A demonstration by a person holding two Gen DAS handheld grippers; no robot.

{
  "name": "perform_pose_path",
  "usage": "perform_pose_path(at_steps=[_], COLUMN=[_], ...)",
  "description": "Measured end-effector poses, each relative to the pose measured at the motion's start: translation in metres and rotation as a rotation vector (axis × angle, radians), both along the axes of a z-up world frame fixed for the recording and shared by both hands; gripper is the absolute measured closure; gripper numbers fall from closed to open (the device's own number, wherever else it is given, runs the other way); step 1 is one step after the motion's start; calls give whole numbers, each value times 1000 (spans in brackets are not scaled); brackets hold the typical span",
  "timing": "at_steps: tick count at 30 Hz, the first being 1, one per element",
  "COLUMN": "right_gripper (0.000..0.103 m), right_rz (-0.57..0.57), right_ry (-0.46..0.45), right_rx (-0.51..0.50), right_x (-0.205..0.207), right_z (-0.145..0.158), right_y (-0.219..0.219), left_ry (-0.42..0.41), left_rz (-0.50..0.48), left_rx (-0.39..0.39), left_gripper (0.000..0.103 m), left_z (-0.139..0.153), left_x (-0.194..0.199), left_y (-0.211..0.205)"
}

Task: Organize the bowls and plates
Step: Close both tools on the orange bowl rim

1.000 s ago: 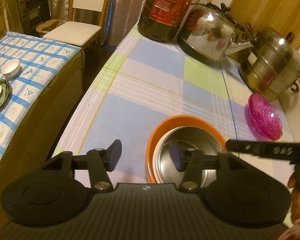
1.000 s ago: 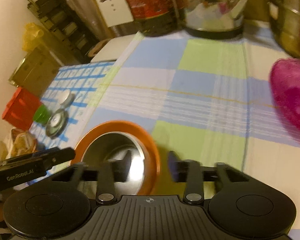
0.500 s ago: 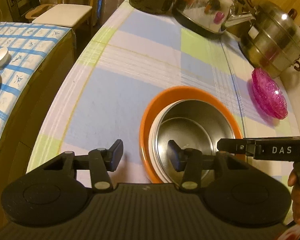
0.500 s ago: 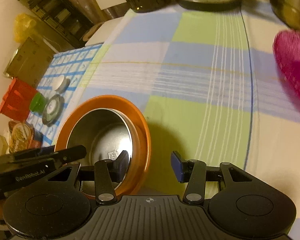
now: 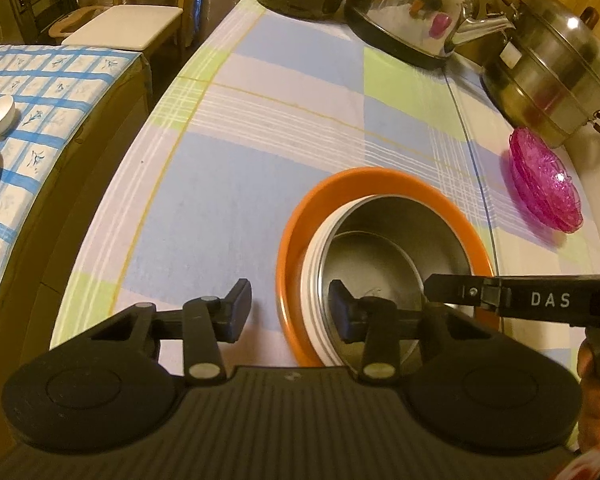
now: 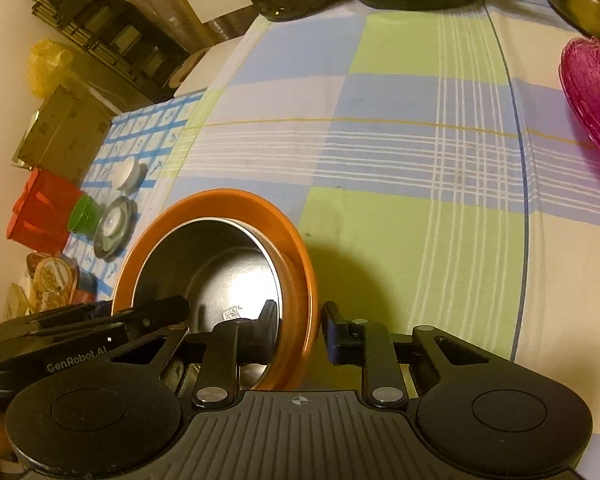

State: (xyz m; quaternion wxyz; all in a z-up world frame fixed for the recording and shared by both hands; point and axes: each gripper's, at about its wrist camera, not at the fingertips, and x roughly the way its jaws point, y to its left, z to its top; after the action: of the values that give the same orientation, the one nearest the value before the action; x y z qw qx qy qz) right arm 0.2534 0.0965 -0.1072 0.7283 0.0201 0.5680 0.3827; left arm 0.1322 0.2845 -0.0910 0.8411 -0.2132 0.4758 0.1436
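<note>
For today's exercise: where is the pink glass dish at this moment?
In the left wrist view the pink glass dish sits on the checked tablecloth, right of the orange bowl and just before the steel steamer pot.

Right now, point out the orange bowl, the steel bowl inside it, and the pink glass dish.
orange bowl (image 5: 384, 174), left wrist view, far rim.
steel bowl (image 5: 384, 264), left wrist view, inner floor.
pink glass dish (image 5: 548, 182), left wrist view, middle of its ribbed inside.
</note>
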Motion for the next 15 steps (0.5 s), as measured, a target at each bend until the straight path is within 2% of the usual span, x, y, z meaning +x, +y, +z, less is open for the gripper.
perform_pose_path(at_steps=[9, 15], right_gripper=[79, 79], right_rz=[15, 25], right_ry=[-18, -38], right_rx=[-18, -32], right_x=[-4, -7], right_z=[2, 3], right_y=[2, 4], left_ry=[8, 23], left_rz=[-20, -26], left_rx=[19, 46], left_gripper=[81, 81], left_z=[0, 1], left_x=[4, 6], left_y=[-7, -10])
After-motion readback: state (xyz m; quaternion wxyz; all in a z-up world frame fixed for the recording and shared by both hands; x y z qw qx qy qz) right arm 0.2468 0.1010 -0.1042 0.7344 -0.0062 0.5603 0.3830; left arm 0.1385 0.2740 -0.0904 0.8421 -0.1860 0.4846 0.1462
